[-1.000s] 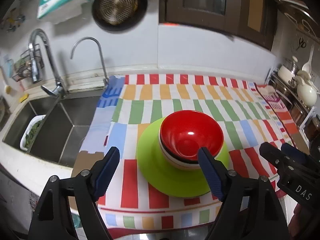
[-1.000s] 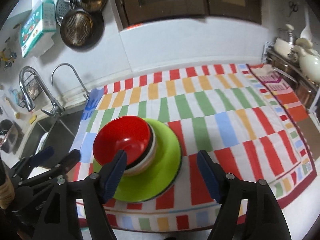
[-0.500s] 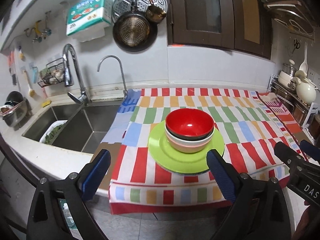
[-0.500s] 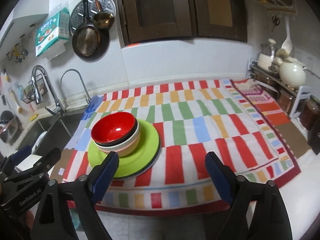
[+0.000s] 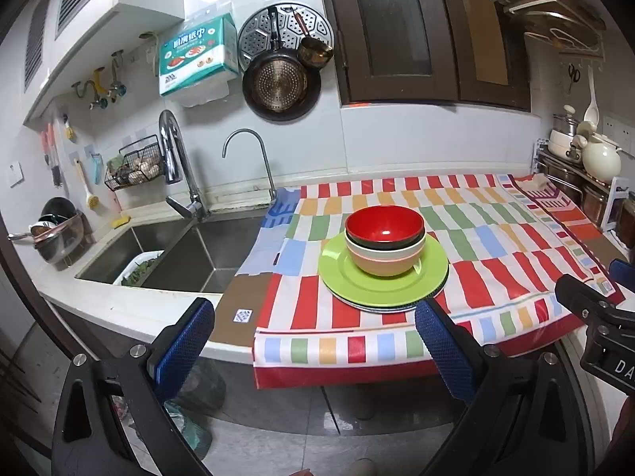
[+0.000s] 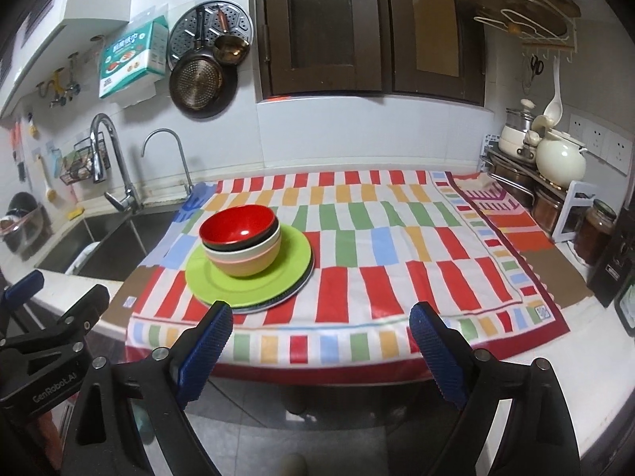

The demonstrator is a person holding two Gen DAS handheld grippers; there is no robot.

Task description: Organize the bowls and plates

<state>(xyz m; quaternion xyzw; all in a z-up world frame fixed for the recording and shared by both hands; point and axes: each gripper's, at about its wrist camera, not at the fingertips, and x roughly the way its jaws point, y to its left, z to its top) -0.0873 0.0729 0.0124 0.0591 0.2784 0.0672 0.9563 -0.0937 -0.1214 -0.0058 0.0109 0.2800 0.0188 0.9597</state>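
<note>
A red bowl [image 5: 384,224] tops a nest of bowls, with a black one and a tan-and-white one [image 5: 383,261] under it. The nest stands on a green plate [image 5: 357,283] that lies on other plates on the striped cloth. My left gripper [image 5: 313,309] hangs off the counter's front edge, short of the stack. Its jaws are opening and nothing is between them. My right gripper [image 6: 321,311] is also off the front edge, with the red bowl [image 6: 237,224] and green plate [image 6: 258,281] ahead to its left. Its jaws are opening too, with nothing between them.
The striped cloth [image 6: 397,238] covers the counter. A steel sink [image 5: 178,254] with a tall tap [image 5: 174,166] lies to the left. At the right wall a rack holds pots, a cream kettle [image 6: 559,158] and jars [image 6: 595,230]. Pans hang above the sink.
Both grippers have drawn back from the stack to beyond the counter's front edge, and their jaws have spread wider. The bowls and plates stay where they were.
</note>
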